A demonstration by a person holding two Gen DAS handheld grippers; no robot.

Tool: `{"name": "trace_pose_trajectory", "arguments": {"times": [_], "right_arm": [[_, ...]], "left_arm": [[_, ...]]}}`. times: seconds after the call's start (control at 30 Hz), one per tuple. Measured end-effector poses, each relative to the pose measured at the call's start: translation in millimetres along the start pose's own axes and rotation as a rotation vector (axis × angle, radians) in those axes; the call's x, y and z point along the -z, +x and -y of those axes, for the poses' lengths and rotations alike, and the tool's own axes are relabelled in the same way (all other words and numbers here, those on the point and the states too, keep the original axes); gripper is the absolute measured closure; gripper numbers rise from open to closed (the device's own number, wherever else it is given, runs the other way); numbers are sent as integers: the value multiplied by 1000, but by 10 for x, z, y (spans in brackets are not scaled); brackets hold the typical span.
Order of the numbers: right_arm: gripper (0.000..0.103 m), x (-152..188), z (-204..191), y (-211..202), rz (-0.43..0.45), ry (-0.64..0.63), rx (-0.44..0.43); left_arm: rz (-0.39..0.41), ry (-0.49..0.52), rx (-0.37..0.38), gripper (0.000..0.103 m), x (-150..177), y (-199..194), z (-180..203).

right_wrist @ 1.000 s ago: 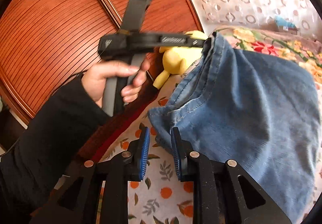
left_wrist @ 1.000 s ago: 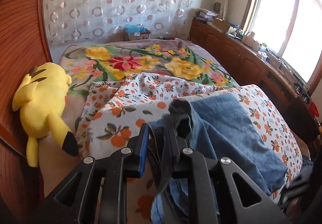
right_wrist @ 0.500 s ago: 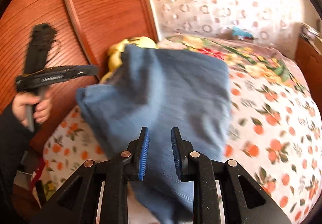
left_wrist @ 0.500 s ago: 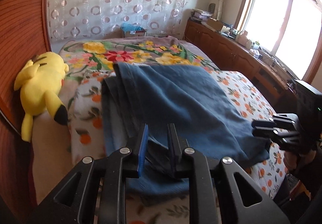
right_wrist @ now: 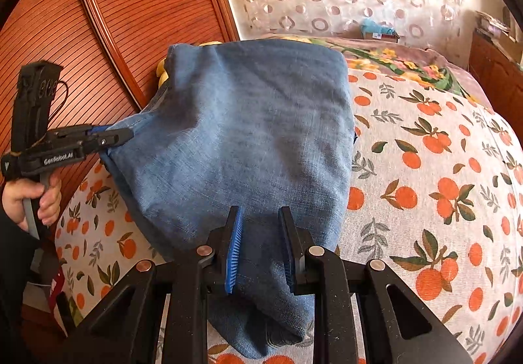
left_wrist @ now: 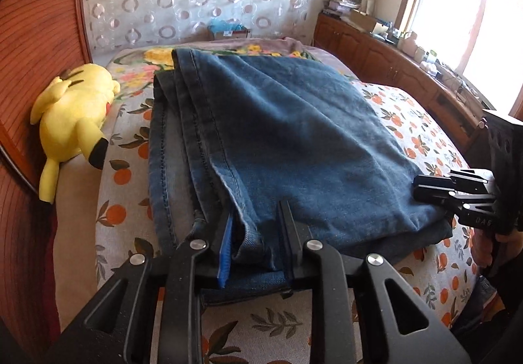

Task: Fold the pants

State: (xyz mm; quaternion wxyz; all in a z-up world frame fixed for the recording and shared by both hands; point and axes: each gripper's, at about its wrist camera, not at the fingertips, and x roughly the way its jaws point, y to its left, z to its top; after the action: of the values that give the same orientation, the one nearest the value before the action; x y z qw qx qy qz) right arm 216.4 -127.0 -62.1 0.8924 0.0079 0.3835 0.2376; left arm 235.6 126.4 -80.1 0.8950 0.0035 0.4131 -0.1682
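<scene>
Compared with a second ago, when the jeans (left_wrist: 287, 141) were bunched up and hanging in the air between the two grippers, they are now laid flat in a folded stack on the bed (left_wrist: 421, 141). The orange-print sheet (right_wrist: 425, 168) that was largely exposed beside the hanging cloth is now covered across its middle by the denim.

In the left wrist view the jeans are seen stretched away from the camera toward the far floral blanket (left_wrist: 147, 70), with the long axis running from the near edge of the bed to the hems at the far end. A stitched side seam is seen along the left edge, running the same way.

The left gripper (left_wrist: 256, 241) is held at the near left corner of the stack, its jaws narrow and a fold of denim pinched between the blue pads (left_wrist: 226, 249). The right gripper (right_wrist: 261, 249) is likewise closed narrowly on the cloth at the near right corner, with the fabric drawn between its pads. Each gripper is also visible from the other camera, clamped to its corner of the jeans.

A yellow plush toy (left_wrist: 73, 115) is lying on the bed just left of the jeans, against the wooden headboard (right_wrist: 114, 21). The left hand (right_wrist: 31, 197) is seen wrapped round its handle.
</scene>
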Motion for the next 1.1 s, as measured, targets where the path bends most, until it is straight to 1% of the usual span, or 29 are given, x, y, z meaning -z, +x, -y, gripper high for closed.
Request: {"name": "trace_pose_trajectory", "arguments": {"times": [0.03,0.13,0.2,0.23,0.27,0.3,0.37,0.43,0.5,0.57,0.6,0.7,0.77,0.87,0.93,1.0,1.1], "right_arm": [[80,1,26,29,2,4,0],[80,50,76,99,4,6,-4],[80,99,179,164,8,9,-13],[80,116,199,166,11,10,-19],[80,118,201,162,13,9,-24],[80,123,199,166,11,7,-28],[80,132,186,179,6,-1,-31],[80,128,163,178,0,-14,-25],[80,132,170,164,0,-20,-26],[80,136,191,148,2,-16,-32],[80,138,207,142,4,-11,-37],[80,129,250,119,11,-7,-46],[80,112,278,107,17,-6,-44],[80,87,313,98,27,-10,-51],[80,82,329,117,21,-14,-54],[80,105,335,165,-3,-23,-55],[80,147,313,201,-6,-44,-41]], "left_arm": [[20,2,-16,95,12,-50,15],[75,-28,-13,98,37,-227,4],[159,-79,-38,98,85,-477,-40],[177,-107,-30,98,105,-549,-75],[177,-132,-29,98,158,-586,-114],[162,-137,-37,98,198,-564,-127],[102,-143,-80,98,337,-407,-179],[54,-165,-74,98,446,-265,-236],[59,-176,-78,96,457,-267,-259],[84,-185,-91,92,426,-339,-282],[91,-191,-92,92,418,-372,-285],[135,-176,-102,90,319,-500,-272],[154,-147,-112,83,201,-548,-218],[169,-114,-79,81,-52,-500,-172],[151,-70,-82,81,-268,-368,-99],[109,-30,-84,81,-477,-170,-35],[80,16,-96,81,-691,68,15]]}}
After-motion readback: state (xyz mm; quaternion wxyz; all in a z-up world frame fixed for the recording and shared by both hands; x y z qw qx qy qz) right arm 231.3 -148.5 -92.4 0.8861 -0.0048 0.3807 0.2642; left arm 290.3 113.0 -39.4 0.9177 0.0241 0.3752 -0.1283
